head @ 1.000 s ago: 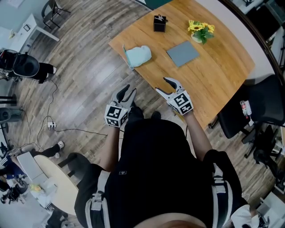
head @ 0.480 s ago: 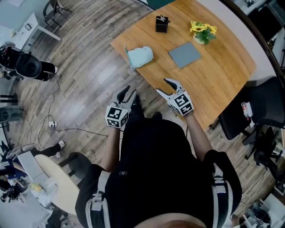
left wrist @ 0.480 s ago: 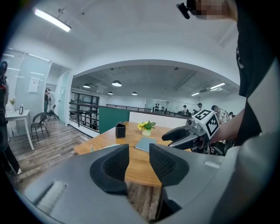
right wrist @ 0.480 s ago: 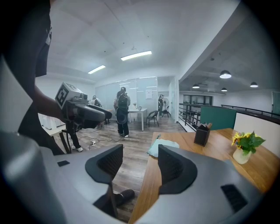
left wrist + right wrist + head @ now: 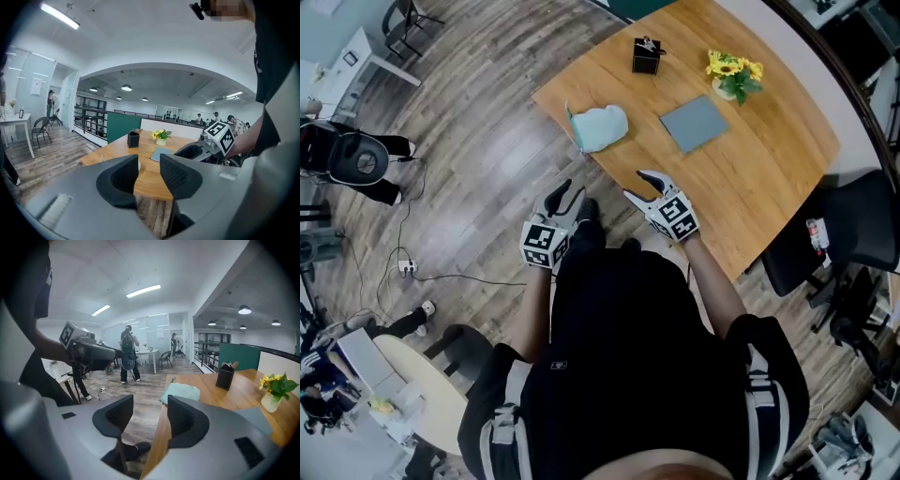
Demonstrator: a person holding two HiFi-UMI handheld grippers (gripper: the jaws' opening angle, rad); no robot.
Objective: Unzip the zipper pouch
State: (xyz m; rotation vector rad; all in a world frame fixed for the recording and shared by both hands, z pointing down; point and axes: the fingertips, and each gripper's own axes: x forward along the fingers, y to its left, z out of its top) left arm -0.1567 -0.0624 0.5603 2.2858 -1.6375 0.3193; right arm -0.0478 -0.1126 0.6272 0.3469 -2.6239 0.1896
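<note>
the pouch (image 5: 600, 127) lies at the desk's (image 5: 769, 197) left edge, ahead of both hand-held grippers and touched by neither. my left hand-held gripper (image 5: 565, 195) hangs over the floor (image 5: 478, 159), jaws slightly apart, nothing between them. my right hand-held gripper (image 5: 636, 186) is at the desk's near edge, jaws spread, just closing a little, also empty. further back, a black box (image 5: 647, 56) holds something sticking up, a vase (image 5: 727, 89) holds yellow flowers (image 5: 731, 66), and a grey pad (image 5: 694, 124) lies flat. wooden floor, open office.

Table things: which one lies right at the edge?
The pale green zipper pouch: it lies on the table's left edge in the head view, while the grey pad, black box and yellow flowers sit further in.
</note>
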